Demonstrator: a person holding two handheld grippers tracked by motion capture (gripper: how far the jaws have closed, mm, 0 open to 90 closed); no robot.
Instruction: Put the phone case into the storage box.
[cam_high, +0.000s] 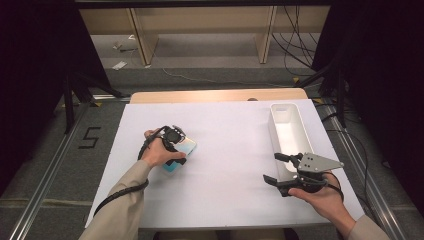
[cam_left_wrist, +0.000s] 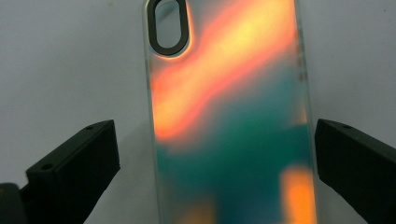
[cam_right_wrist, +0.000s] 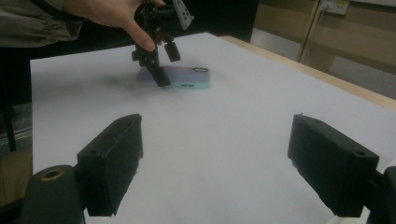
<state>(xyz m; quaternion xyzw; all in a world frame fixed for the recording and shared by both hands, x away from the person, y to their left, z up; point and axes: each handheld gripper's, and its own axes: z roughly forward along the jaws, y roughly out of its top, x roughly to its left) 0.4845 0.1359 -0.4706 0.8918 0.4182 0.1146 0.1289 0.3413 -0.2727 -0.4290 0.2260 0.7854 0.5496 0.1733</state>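
Plainly the phone case (cam_left_wrist: 231, 116) is light, thin, slick; grip its long edges. Left gripper (cam_left_wrist: 217, 154) has its fingers (cam_left_wrist: 74, 163) open astride it, not touching; right gripper (cam_right_wrist: 229, 172) gapes empty.

A lab recording bay: white-covered table (cam_high: 220, 180), black curtains (cam_high: 30, 75), floor cables (cam_high: 295, 50), aluminium rails (cam_high: 45, 175).
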